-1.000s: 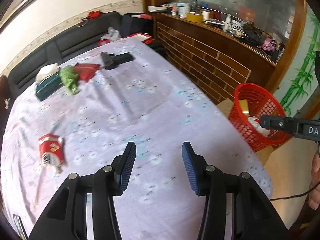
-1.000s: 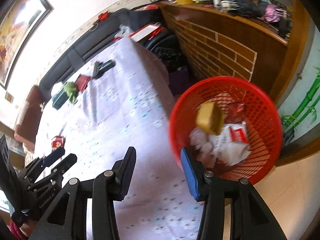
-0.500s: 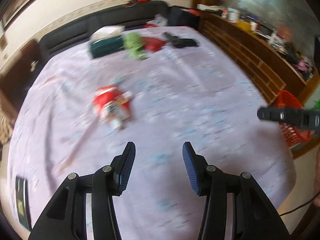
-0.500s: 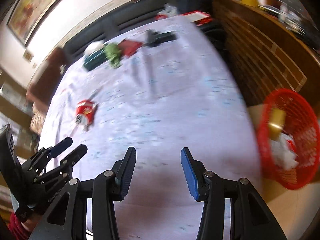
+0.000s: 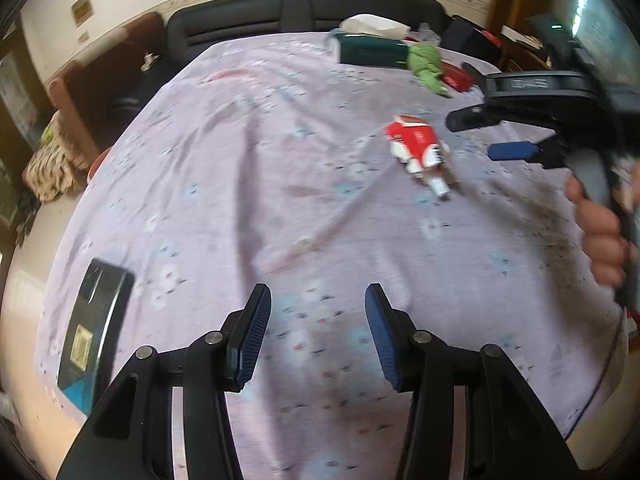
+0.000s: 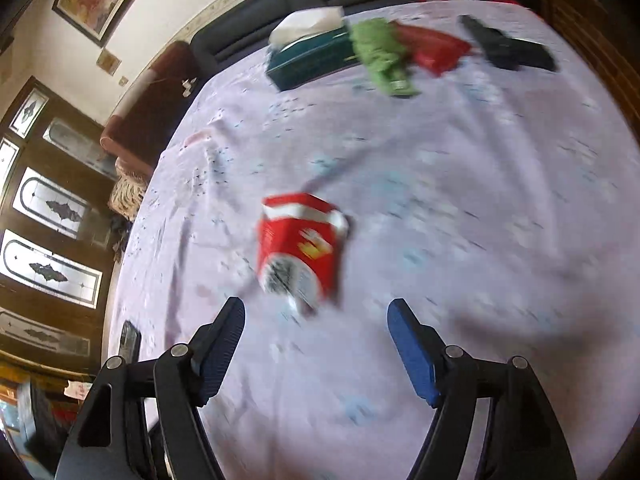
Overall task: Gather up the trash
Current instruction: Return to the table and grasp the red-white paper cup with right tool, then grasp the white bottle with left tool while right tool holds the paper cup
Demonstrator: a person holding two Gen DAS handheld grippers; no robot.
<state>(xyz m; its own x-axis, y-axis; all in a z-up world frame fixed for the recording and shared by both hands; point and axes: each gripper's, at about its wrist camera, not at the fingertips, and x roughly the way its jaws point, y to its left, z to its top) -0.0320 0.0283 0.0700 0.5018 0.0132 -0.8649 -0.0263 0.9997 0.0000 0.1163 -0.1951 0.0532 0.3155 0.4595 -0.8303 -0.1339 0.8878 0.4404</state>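
A: Left wrist view first. What shows?

B: The left gripper (image 5: 316, 332) hangs released over the tablecloth (image 5: 248, 184), nothing between its pads. The red and white packet (image 5: 418, 152) lies at about one o'clock from it, well apart. The right gripper (image 5: 482, 134) comes in at three o'clock, blurred, its handle in a hand (image 5: 600, 236) cut off by the rim. A dark phone (image 5: 94, 332) lies at nine o'clock.

A: And the right wrist view?

B: The right gripper (image 6: 316, 340) has its jaws opening, with nothing clamped. The packet (image 6: 300, 248) lies just beyond the tips at twelve o'clock, smeared, so its print is unreadable. At the far edge sit a tissue box (image 6: 312, 52), a green wrapper (image 6: 380, 56), a red pouch (image 6: 436, 50) and something black (image 6: 508, 50), too blurred to name.
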